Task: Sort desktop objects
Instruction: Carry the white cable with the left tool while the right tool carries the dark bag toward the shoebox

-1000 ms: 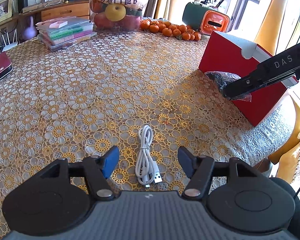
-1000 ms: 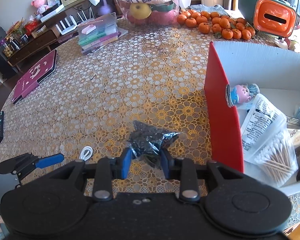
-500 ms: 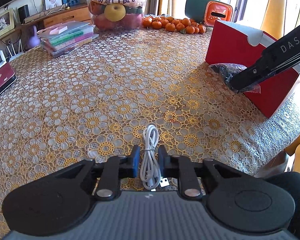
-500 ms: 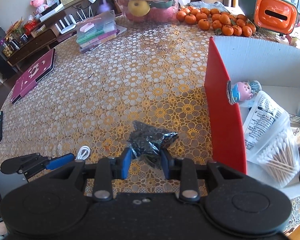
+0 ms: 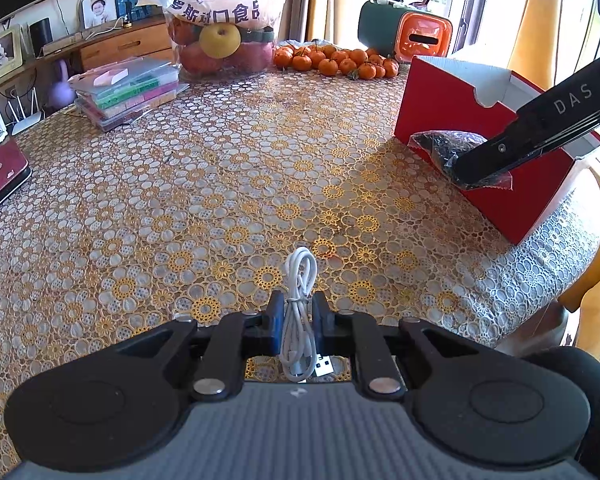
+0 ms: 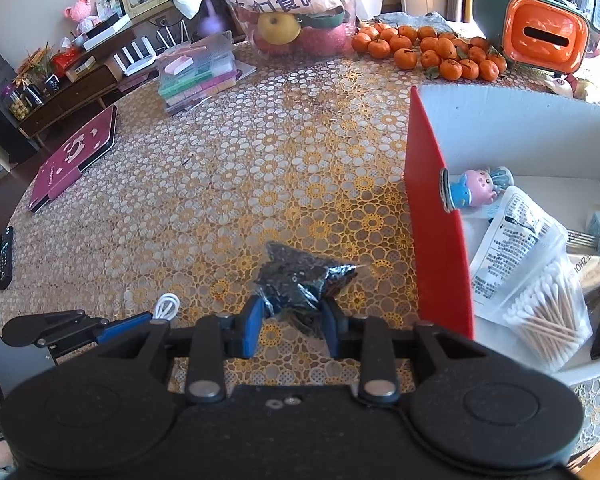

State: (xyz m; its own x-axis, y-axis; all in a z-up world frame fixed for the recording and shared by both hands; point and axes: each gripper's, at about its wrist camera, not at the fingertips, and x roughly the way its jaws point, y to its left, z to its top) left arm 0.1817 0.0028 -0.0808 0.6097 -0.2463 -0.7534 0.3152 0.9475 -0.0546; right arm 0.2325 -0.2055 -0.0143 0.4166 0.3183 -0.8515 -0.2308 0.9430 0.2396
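My left gripper pinches the coiled white cable on the lace tablecloth; my right gripper clamps a dark plastic packet, apparently lifted, just beside the red box.

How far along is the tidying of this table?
Done: the red box already holds cotton swabs, a small toy figure and packets. In hand: the left gripper is clamped on the white cable; the right gripper grips a black bag beside the box. Left: both must still go into the box.
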